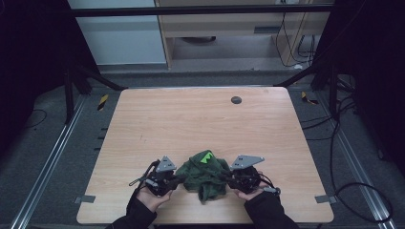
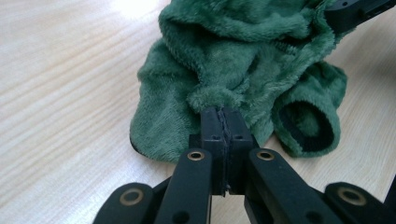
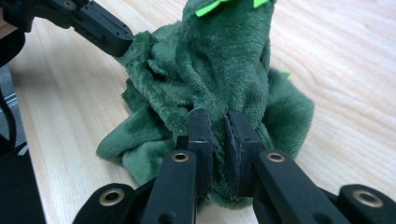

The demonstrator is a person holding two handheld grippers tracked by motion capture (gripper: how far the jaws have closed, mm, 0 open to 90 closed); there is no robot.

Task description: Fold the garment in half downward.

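Both claws, left claw and right claw, are pinching the crumpled dark green plush garment lying on the pale wooden bench.

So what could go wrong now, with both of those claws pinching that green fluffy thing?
The left gripper is shut on just a small tuft of the green plush garment, so a pull might let the fabric slip free. The right gripper grips a thicker fold and may catch more layers than intended. The garment lies bunched near the front edge of the table; if both grips slipped during a lift, it could perhaps drop off that edge.
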